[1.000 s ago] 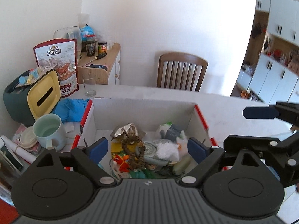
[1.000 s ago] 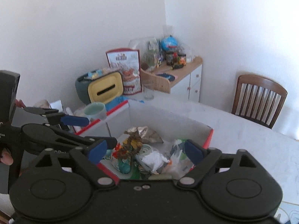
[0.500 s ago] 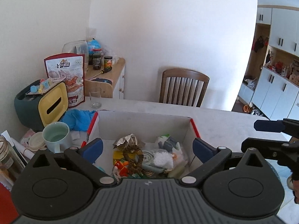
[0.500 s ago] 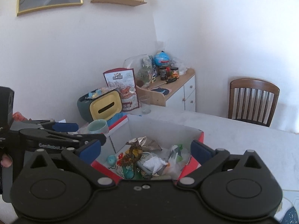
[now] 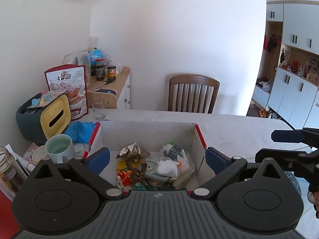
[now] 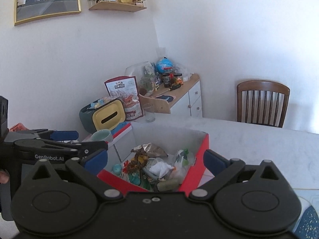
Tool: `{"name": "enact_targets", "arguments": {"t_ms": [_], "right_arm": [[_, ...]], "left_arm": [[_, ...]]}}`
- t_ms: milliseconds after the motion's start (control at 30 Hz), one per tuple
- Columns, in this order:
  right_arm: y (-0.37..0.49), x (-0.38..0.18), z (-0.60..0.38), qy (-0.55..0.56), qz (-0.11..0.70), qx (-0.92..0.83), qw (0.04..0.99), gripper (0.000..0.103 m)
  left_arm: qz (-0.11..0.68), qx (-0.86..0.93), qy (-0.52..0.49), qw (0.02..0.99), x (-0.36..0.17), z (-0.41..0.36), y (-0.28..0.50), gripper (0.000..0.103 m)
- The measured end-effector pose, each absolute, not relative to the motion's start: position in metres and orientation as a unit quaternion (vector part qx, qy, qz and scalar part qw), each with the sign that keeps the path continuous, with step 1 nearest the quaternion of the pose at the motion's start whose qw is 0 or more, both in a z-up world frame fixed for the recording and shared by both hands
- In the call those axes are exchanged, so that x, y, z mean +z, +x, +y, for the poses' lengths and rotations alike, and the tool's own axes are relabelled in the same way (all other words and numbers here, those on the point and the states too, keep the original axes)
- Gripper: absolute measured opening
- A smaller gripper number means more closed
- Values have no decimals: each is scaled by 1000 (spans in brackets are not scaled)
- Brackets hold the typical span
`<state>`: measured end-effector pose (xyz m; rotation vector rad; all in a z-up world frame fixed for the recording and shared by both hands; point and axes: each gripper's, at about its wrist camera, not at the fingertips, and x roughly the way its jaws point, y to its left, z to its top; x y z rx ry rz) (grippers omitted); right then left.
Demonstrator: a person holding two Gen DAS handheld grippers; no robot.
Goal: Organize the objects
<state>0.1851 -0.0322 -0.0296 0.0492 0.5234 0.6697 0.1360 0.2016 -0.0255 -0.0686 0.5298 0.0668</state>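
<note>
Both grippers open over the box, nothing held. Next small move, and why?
Probably ease the left gripper down toward the brown braided ring lying on top of the clutter in the red-edged box. Both grippers are open and empty, the right gripper too, and the ring sits between the left's blue pads.

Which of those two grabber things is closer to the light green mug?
Left. The left gripper hangs open over the box, with the mug just beside its left finger. The right gripper is open farther off, across the box from the mug.
</note>
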Motion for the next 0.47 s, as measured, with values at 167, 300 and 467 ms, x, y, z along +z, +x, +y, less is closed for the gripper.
{"name": "enact_targets", "arguments": {"t_ms": [167, 300, 467], "right_arm": [[180, -32, -38, 25, 254, 321, 912, 102], [177, -35, -44, 25, 257, 316, 913, 102], [176, -36, -54, 30, 260, 311, 914, 102]], "left_arm": [[263, 33, -30, 964, -28, 195, 135, 103], [261, 36, -20, 964, -28, 189, 135, 103], [263, 34, -16, 964, -27, 180, 136, 103]]}}
